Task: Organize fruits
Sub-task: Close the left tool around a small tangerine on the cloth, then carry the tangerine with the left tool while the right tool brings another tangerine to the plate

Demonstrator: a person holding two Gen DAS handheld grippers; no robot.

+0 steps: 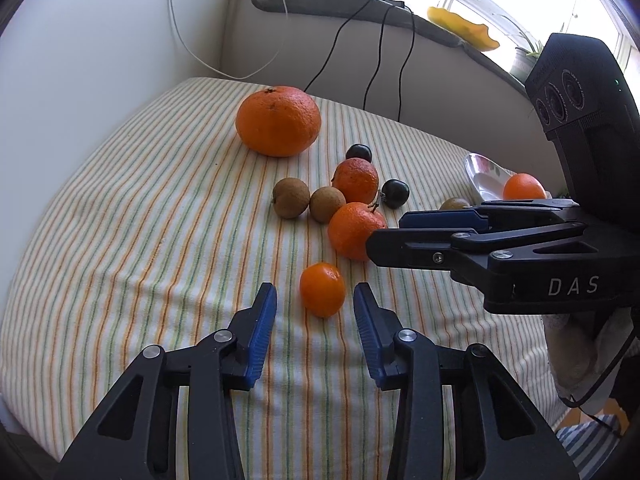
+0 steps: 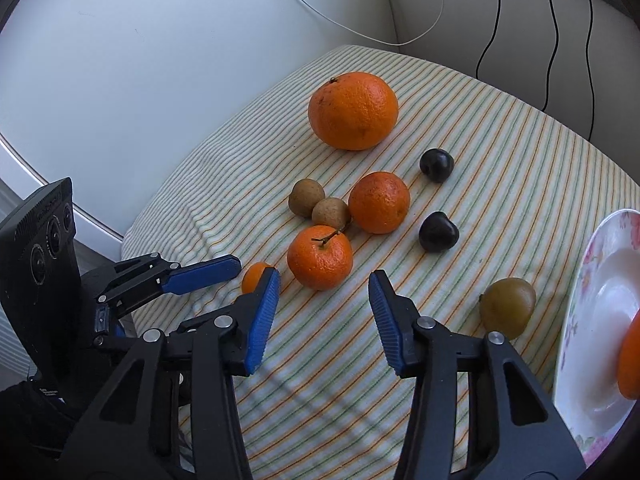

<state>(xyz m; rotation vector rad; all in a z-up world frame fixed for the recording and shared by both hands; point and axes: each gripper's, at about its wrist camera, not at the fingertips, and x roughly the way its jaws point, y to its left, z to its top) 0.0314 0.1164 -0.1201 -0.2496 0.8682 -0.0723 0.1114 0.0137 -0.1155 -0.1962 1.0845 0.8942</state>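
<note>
Fruits lie on a striped cloth [image 1: 140,240]. A small orange kumquat [image 1: 322,289] sits just ahead of my open left gripper [image 1: 315,302], between its blue fingertips. A stemmed mandarin [image 2: 320,257] lies just ahead of my open, empty right gripper [image 2: 324,286]. Behind it are a second mandarin [image 2: 379,202], two brown longans [image 2: 306,197] [image 2: 331,213], two dark plums [image 2: 436,165] [image 2: 438,232] and a large orange [image 2: 353,110]. A green-brown fruit [image 2: 507,307] lies beside a white floral plate [image 2: 576,320] that holds an orange fruit [image 2: 630,360].
The right gripper [image 1: 386,236] crosses the left wrist view from the right, over the stemmed mandarin [image 1: 354,230]. A white wall and hanging cables [image 1: 376,60] stand behind the table. The cloth's left edge drops off near the left gripper [image 2: 236,272].
</note>
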